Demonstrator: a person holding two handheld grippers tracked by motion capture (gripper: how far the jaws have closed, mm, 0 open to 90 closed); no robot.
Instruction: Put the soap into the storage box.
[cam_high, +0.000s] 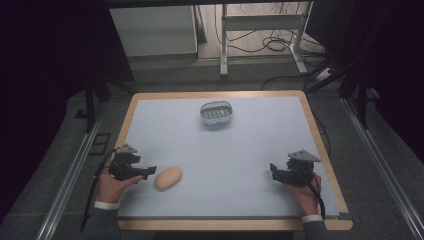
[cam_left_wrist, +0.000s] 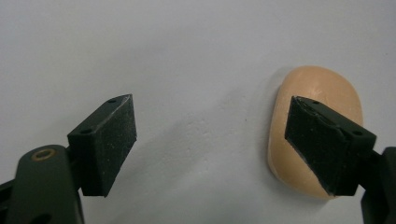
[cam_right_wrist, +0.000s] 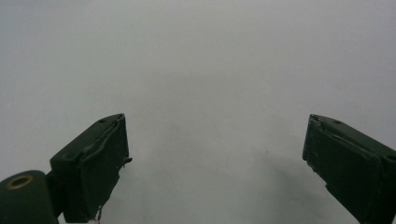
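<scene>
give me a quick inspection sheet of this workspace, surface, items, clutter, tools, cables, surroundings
surface: pale grey-blue mat on a wooden-edged table, no stains seen
job's things: tan rounded soap-like bar lying flat near the left front; small white slotted oval dish at the far centre, nothing seen in it
clutter: nothing seen
grippers: left tool open, jaws spread, its tips close beside the bar, which lies past one jaw and not between them; right tool open, jaws spread over bare mat
cables: one black cable trails from each tool toward the person; loose black cables lie on the floor beyond the table
surroundings: dark room, white metal frame legs and grey floor behind
</scene>
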